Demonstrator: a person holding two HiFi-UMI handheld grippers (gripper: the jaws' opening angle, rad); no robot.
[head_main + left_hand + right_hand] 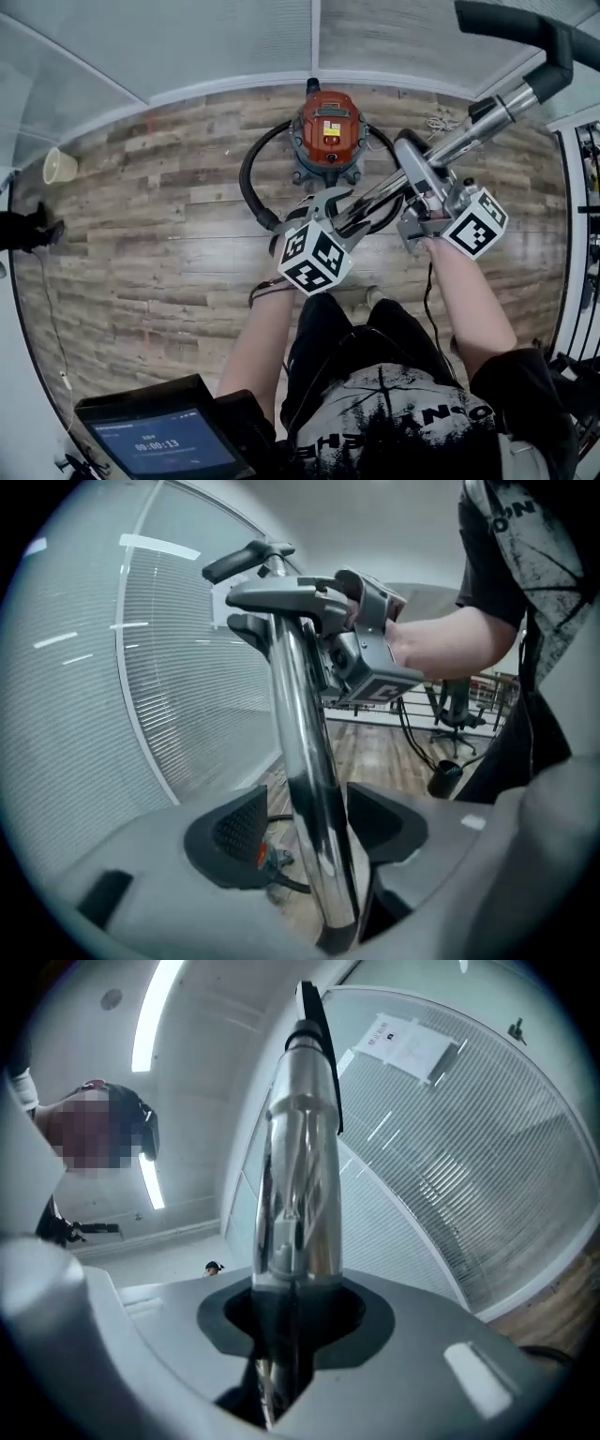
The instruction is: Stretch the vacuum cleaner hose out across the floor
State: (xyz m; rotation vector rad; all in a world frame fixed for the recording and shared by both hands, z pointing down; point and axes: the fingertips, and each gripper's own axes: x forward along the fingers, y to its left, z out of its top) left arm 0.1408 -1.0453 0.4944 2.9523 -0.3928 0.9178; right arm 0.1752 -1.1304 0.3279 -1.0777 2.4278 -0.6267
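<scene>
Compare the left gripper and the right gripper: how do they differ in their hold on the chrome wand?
The left gripper's jaws stand apart and do not press the chrome wand; the right gripper's jaws are shut on it. The left gripper sits lower on the wand, while the right gripper is nearer the black handle. Both have the wand between their jaws.
</scene>
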